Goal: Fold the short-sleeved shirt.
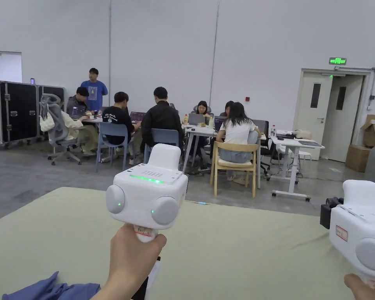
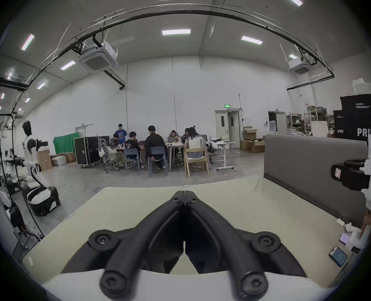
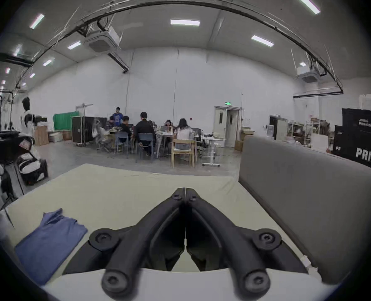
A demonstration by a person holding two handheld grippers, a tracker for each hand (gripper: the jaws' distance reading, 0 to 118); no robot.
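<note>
Both grippers, left gripper (image 2: 185, 194) and right gripper (image 3: 185, 190), closed empty above worktop (image 1: 241, 250); blue shirt (image 3: 50, 238) bunched at near-left edge, risk grabbing multiple layers.

Even ceiling-strip light; gripper views fisheye-warped, edges dark.

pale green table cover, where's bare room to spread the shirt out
Most of the pale green table cover is bare: the whole middle and far stretch up to its far edge, and right to the grey padded panel. The crumpled blue short-sleeved shirt takes the near left corner. Small phones crowd the near right edge.
</note>
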